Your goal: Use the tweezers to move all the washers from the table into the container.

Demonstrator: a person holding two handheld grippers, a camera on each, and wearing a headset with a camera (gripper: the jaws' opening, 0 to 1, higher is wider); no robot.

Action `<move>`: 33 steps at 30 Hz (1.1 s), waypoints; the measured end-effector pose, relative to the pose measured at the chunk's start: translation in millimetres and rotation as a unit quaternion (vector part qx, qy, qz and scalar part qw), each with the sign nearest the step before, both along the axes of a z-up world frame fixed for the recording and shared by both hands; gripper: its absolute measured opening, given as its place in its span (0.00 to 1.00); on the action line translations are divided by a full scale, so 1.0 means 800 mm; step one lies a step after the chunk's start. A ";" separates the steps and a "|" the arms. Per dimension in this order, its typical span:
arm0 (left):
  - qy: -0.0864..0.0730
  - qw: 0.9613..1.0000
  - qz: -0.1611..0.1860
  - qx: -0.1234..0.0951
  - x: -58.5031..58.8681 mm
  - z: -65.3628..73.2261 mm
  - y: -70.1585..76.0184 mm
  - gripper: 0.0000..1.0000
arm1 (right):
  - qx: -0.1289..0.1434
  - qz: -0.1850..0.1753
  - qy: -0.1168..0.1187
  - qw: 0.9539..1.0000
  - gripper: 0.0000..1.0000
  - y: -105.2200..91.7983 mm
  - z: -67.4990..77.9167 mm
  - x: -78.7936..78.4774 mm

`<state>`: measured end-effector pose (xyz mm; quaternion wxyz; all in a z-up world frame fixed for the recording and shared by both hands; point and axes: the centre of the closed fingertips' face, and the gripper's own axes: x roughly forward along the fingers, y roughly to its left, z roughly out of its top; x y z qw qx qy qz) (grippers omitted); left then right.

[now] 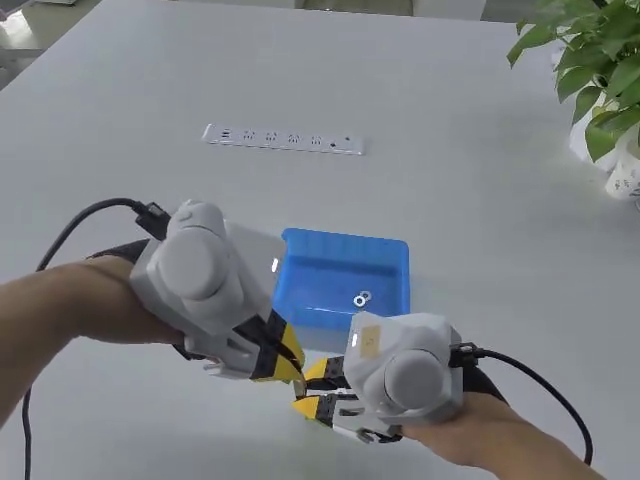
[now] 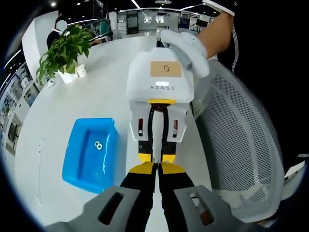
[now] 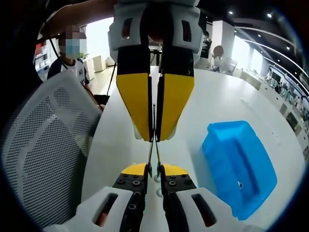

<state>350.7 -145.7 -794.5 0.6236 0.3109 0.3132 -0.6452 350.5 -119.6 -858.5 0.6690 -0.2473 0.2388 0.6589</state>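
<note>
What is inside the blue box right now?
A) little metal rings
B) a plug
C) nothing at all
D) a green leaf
A: small silver washers lie on the floor of the blue container, as the head view and the left gripper view both show.

Bright, even light pouring down from overhead here, the pale surface (image 1: 450, 200) nearly washed white, shadows on it soft and faint. White glints streak the floor of the blue container (image 1: 345, 243). Head view crisp throughout. Both gripper views bulge hard toward their edges, straight lines bending, and ceiling lamps (image 3: 231, 12) burn as small hot spots.
</note>
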 end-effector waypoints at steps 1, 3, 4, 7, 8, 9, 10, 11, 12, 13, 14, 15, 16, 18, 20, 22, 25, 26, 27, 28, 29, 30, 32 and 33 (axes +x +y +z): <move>0.000 1.000 0.000 0.001 0.000 -0.001 0.000 0.06 | 0.000 0.000 0.001 1.000 0.12 0.000 0.000 0.000; 0.000 1.000 -0.001 0.001 0.000 -0.002 -0.001 0.06 | -0.001 0.000 0.000 1.000 0.12 0.000 -0.001 0.000; 0.000 1.000 -0.001 0.000 0.000 -0.002 -0.001 0.06 | -0.002 0.001 0.001 1.000 0.12 0.000 -0.002 0.000; 0.000 1.000 -0.002 0.001 0.000 -0.004 -0.001 0.06 | -0.003 0.001 0.001 1.000 0.12 -0.001 -0.004 0.000; 0.002 1.000 -0.003 0.000 0.000 -0.005 -0.002 0.06 | -0.003 0.001 0.002 1.000 0.12 -0.001 -0.004 -0.001; 0.002 1.000 -0.002 -0.001 0.000 -0.004 -0.002 0.06 | -0.004 0.001 0.001 1.000 0.12 -0.001 -0.004 -0.001; 0.001 1.000 -0.002 -0.002 0.000 -0.004 -0.002 0.06 | -0.004 0.001 0.001 1.000 0.12 -0.001 -0.005 0.000; 0.003 1.000 -0.002 -0.002 0.001 -0.005 -0.002 0.06 | -0.004 0.000 0.002 1.000 0.12 -0.001 -0.005 -0.001; 0.001 1.000 -0.002 -0.003 0.001 -0.005 -0.002 0.06 | -0.005 0.000 0.002 1.000 0.12 -0.002 -0.006 0.000; 0.001 1.000 -0.002 -0.003 0.002 -0.005 -0.002 0.06 | -0.006 0.000 0.002 1.000 0.12 -0.002 -0.007 0.000; 0.002 1.000 -0.002 -0.003 0.001 -0.005 -0.003 0.06 | -0.006 0.001 0.002 1.000 0.12 -0.002 -0.007 0.000; 0.001 1.000 -0.003 -0.003 0.001 -0.005 -0.003 0.06 | -0.005 0.001 0.002 1.000 0.12 -0.002 -0.007 0.000; 0.001 1.000 -0.004 -0.003 0.001 -0.005 -0.003 0.06 | -0.005 0.001 0.001 1.000 0.12 -0.002 -0.007 0.000; 0.001 1.000 -0.004 -0.003 0.001 -0.005 -0.003 0.06 | -0.005 0.001 0.000 1.000 0.12 -0.002 -0.006 -0.001; 0.001 1.000 -0.004 -0.003 0.002 -0.005 -0.003 0.06 | -0.005 0.000 0.000 1.000 0.12 -0.002 -0.007 0.000; 0.002 1.000 -0.004 -0.004 0.002 -0.005 -0.003 0.06 | -0.006 0.001 0.000 1.000 0.12 -0.002 -0.007 0.000; 0.002 1.000 -0.003 -0.005 0.003 -0.005 -0.004 0.06 | -0.008 -0.001 0.001 1.000 0.11 -0.003 -0.007 0.001; 0.003 1.000 -0.002 -0.006 0.003 -0.004 -0.004 0.06 | -0.008 -0.002 0.001 1.000 0.11 -0.003 -0.007 0.001; 0.003 1.000 -0.002 -0.006 0.003 -0.004 -0.004 0.06 | -0.008 -0.004 0.002 1.000 0.11 -0.003 -0.007 0.002; 0.003 1.000 -0.002 -0.007 0.004 -0.004 -0.005 0.06 | -0.008 -0.005 0.002 1.000 0.11 -0.003 -0.007 0.002; 0.003 1.000 -0.002 -0.007 0.004 -0.004 -0.005 0.06 | -0.008 -0.004 0.002 1.000 0.11 -0.003 -0.007 0.002; 0.003 1.000 -0.002 -0.007 0.005 -0.004 -0.005 0.06 | -0.008 -0.005 0.002 1.000 0.11 -0.004 -0.007 0.003; 0.004 1.000 -0.002 -0.008 0.005 -0.005 -0.006 0.06 | -0.007 -0.007 0.004 1.000 0.10 -0.004 -0.008 0.003; 0.004 1.000 -0.002 -0.008 0.005 -0.005 -0.006 0.06 | -0.007 -0.008 0.005 1.000 0.10 -0.004 -0.008 0.003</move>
